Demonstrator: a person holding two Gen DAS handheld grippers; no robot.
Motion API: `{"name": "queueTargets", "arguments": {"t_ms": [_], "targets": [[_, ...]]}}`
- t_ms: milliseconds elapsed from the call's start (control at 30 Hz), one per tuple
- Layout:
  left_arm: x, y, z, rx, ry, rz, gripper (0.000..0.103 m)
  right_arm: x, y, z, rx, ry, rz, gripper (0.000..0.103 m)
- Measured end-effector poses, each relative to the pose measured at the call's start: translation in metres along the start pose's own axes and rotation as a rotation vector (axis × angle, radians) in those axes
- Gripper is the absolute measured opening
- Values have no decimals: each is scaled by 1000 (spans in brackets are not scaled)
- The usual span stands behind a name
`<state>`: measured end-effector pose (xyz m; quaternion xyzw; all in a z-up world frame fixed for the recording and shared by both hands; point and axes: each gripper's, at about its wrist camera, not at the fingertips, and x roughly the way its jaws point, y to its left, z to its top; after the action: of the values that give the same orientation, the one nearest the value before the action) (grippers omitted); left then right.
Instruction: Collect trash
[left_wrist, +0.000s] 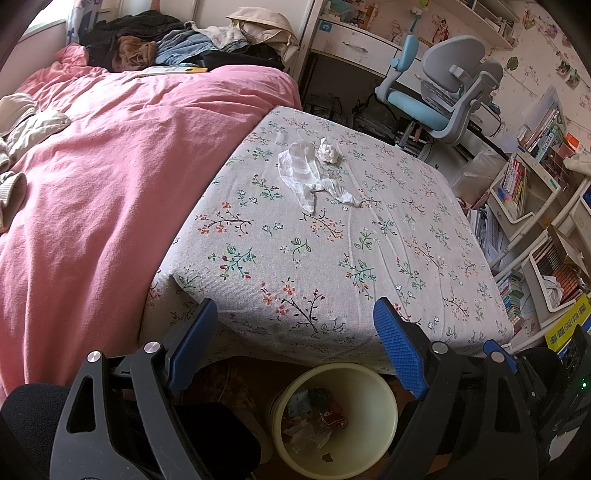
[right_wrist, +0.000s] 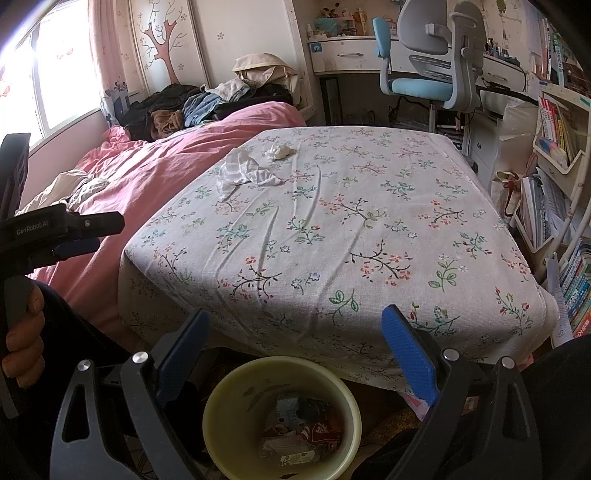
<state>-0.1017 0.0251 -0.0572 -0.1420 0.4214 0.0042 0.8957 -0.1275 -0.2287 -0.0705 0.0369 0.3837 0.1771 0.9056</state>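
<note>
A crumpled white plastic glove (left_wrist: 310, 177) (right_wrist: 242, 171) and a balled white tissue (left_wrist: 328, 150) (right_wrist: 279, 150) lie on the far side of the floral-cloth table (left_wrist: 369, 251) (right_wrist: 351, 229). A pale yellow bin (left_wrist: 334, 417) (right_wrist: 280, 417) with wrappers inside stands on the floor at the table's near edge. My left gripper (left_wrist: 295, 343) is open and empty above the bin. My right gripper (right_wrist: 295, 354) is open and empty above the bin too. The left gripper's body (right_wrist: 55, 229) shows at the left of the right wrist view.
A bed with a pink cover (left_wrist: 103, 177) (right_wrist: 155, 158) adjoins the table's left side, with clothes piled on it. A blue-grey desk chair (left_wrist: 443, 96) (right_wrist: 432, 62) stands behind the table. Shelves of books (left_wrist: 535, 221) (right_wrist: 561, 206) line the right.
</note>
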Motion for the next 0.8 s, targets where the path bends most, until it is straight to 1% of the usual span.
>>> {"name": "queueTargets", "arguments": {"t_ms": [800], "targets": [[0, 0, 0, 1, 2, 0, 83, 0, 1, -1, 0, -2, 1, 90]]}}
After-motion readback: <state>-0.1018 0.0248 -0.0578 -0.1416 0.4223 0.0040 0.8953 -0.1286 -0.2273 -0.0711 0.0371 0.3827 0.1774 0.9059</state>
